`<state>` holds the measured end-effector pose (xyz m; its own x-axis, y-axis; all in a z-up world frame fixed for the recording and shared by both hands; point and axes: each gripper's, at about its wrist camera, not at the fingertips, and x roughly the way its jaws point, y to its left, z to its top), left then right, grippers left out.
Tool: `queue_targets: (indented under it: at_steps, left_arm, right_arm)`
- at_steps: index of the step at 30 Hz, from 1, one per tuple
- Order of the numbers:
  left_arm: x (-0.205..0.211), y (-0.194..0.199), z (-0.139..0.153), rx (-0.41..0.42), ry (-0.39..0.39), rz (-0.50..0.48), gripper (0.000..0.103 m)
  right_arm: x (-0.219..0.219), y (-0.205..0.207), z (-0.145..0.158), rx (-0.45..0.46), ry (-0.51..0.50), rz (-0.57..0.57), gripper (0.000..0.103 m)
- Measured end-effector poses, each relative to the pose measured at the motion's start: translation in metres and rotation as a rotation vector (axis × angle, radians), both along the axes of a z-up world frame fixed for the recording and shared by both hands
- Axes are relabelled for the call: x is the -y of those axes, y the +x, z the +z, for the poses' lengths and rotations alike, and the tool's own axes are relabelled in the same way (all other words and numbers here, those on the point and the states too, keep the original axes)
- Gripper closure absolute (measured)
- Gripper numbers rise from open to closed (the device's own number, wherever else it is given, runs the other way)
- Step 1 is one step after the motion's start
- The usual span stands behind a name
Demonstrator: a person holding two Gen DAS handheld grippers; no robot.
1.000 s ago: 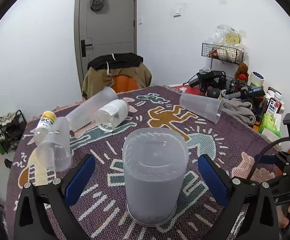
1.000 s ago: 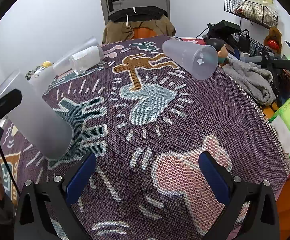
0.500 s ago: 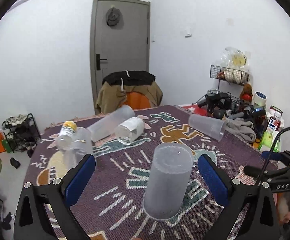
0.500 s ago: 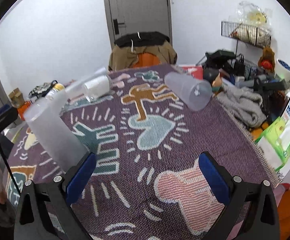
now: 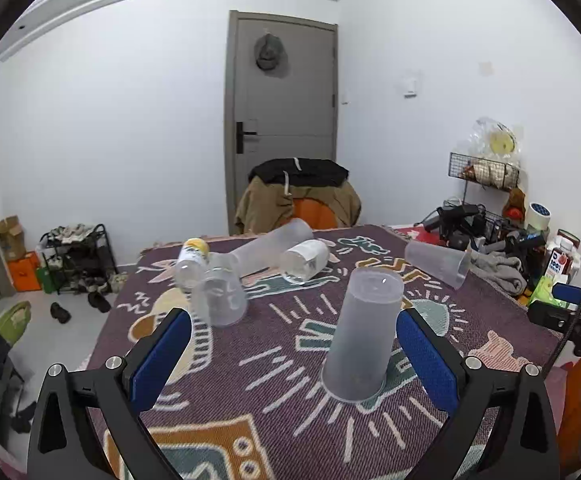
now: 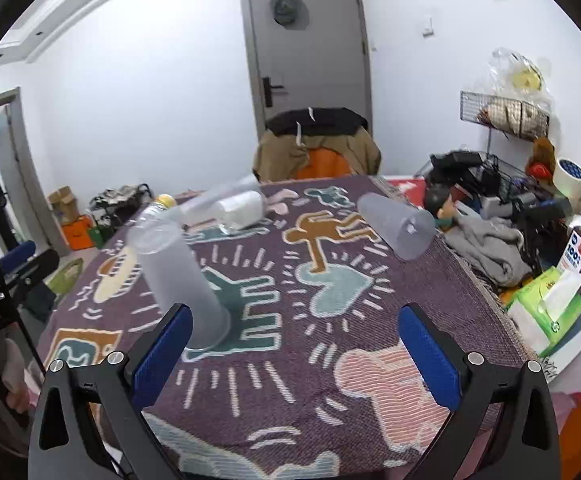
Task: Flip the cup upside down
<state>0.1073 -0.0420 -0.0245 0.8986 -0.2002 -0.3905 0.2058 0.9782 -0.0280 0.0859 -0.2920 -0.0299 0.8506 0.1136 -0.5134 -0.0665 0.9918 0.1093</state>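
A frosted translucent cup (image 5: 360,332) stands upside down, mouth on the patterned cloth (image 5: 282,364). It also shows in the right wrist view (image 6: 178,276) at the left. My left gripper (image 5: 290,354) is open and empty, raised and drawn back from the cup, which sits toward its right finger. My right gripper (image 6: 296,352) is open and empty above the cloth's near right part, with the cup beside its left finger (image 6: 162,350).
Another frosted cup (image 5: 438,262) lies on its side at the back right. A small clear cup (image 5: 220,298), a yellow-capped bottle (image 5: 190,262), a long clear tube (image 5: 270,246) and a labelled bottle (image 5: 304,260) lie at the back left. Clutter (image 6: 510,216) lines the right edge.
Both grippers have risen and pulled back from the table. The upside-down cup stays standing on the cloth and looks smaller now.
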Motion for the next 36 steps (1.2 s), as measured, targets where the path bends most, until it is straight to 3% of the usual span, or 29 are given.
queue_targets:
  at_steps: [6,10,19,36]
  left_arm:
    - [-0.014,-0.020,-0.002,0.007,-0.020,0.050,0.000]
    - [-0.020,-0.034,-0.008,0.014,0.008,0.080,0.000]
    - [-0.034,-0.056,-0.016,0.002,-0.022,0.089,0.000]
    - [-0.034,-0.066,-0.024,0.008,-0.012,0.104,0.000]
  right_arm:
    - [-0.006,-0.017,0.002,0.034,0.003,0.025,0.000]
    - [-0.004,-0.024,-0.002,0.030,-0.004,0.025,0.000]
    - [0.007,-0.041,-0.014,0.044,0.030,0.035,0.000]
    - [0.003,-0.043,-0.026,0.035,0.025,0.034,0.000]
